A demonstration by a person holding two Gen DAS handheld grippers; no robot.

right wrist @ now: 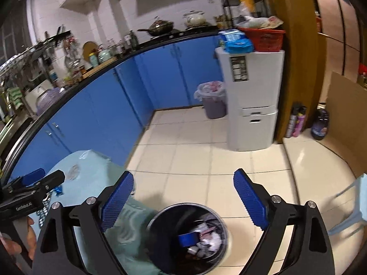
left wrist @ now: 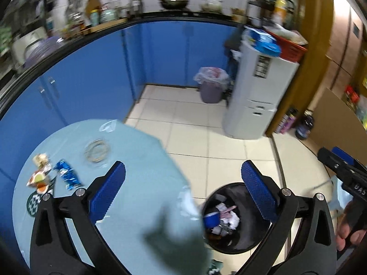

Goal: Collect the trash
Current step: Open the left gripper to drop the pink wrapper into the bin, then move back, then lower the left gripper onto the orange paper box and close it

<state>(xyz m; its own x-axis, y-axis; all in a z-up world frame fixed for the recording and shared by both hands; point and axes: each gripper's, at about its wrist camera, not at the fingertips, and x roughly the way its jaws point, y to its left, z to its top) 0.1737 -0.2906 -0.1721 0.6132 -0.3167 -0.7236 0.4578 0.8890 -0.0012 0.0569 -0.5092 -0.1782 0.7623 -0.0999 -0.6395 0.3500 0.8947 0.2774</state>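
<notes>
A black trash bin (left wrist: 236,220) (right wrist: 190,238) stands on the floor by the round table, holding crumpled paper and a blue item. My left gripper (left wrist: 183,188) is open and empty, over the table's edge beside the bin. On the pale blue tablecloth (left wrist: 128,160) lie a blue wrapper (left wrist: 67,175), a mixed heap of wrappers (left wrist: 40,171) and a clear round dish (left wrist: 97,151). My right gripper (right wrist: 183,197) is open and empty above the bin. Each gripper shows in the other's view, the right gripper (left wrist: 341,167) and the left gripper (right wrist: 32,183).
Blue cabinets (right wrist: 128,96) curve round the back under a cluttered counter. A lined purple bin (right wrist: 213,100) stands beside a white appliance (right wrist: 252,100) carrying a red basket (right wrist: 266,37). Bottles (right wrist: 298,121) and cardboard (right wrist: 344,123) stand at right, and a pale blue stool (right wrist: 353,206).
</notes>
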